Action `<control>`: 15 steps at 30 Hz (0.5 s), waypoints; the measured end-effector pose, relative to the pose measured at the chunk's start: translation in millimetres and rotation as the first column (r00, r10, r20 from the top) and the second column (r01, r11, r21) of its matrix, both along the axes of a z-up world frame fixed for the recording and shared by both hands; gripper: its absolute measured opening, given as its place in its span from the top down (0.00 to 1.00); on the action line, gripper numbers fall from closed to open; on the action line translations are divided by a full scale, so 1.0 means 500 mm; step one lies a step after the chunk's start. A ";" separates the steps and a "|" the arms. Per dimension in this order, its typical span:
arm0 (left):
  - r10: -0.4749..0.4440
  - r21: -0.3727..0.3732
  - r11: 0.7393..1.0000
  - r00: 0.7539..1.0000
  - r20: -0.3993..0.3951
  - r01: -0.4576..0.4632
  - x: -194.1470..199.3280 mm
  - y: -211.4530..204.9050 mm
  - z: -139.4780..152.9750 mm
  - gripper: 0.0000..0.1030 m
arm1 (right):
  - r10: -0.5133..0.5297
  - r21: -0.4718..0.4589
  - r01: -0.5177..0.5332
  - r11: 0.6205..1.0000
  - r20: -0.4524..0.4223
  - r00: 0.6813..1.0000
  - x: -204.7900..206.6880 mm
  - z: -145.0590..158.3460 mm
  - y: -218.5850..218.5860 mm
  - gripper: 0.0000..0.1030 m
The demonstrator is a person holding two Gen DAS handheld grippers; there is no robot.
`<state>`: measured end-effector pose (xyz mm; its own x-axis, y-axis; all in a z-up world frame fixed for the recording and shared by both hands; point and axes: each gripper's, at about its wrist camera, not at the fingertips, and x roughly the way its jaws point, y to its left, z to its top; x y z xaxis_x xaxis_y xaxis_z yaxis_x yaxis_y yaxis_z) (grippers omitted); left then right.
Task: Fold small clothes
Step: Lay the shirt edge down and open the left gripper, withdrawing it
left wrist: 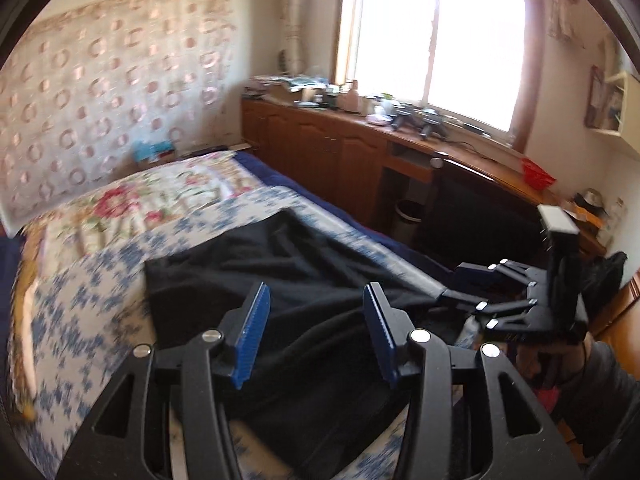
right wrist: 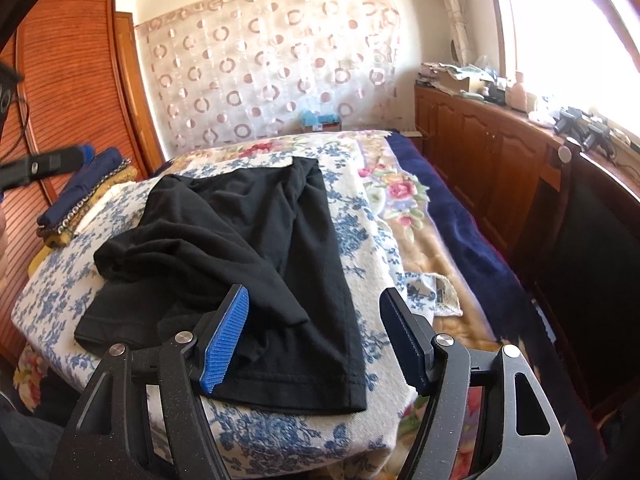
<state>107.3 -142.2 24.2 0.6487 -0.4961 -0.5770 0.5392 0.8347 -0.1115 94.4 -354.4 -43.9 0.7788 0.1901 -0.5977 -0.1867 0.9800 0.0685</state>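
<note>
black garment (right wrist: pixel 240 240) lies beyond both grippers' parted fingers (right wrist: pixel 224 340).

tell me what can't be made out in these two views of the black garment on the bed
- Black garment, right wrist view: folded over itself, so its type and whatever lies under the folds are hidden.
- Same garment, left wrist view: near edge covered by the left gripper; motion blur smears the floral cover.
- Clutter on the wooden counter: too small and washed out by window glare.

1 blk garment (right wrist: pixel 248 236), 2 grippers (left wrist: pixel 316 332) (right wrist: pixel 316 336)
</note>
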 end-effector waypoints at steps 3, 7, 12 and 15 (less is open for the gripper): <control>0.074 0.011 0.997 0.997 -0.012 -0.074 -0.009 0.057 -0.026 0.54 | 0.023 -0.007 -0.023 1.000 0.005 1.000 0.010 0.009 0.020 0.32; 0.167 0.010 0.986 0.985 -0.036 -0.167 -0.023 0.136 -0.057 0.54 | 0.061 -0.017 -0.060 0.998 0.011 0.998 0.029 0.014 0.057 0.32; 0.256 0.016 0.967 0.966 -0.045 -0.256 -0.040 0.211 -0.086 0.54 | 0.137 -0.021 -0.137 0.990 0.014 0.990 0.058 0.022 0.128 0.32; 0.294 0.020 0.956 0.954 -0.052 -0.294 -0.048 0.247 -0.101 0.54 | 0.193 -0.030 -0.193 0.981 0.013 0.981 0.075 0.024 0.177 0.32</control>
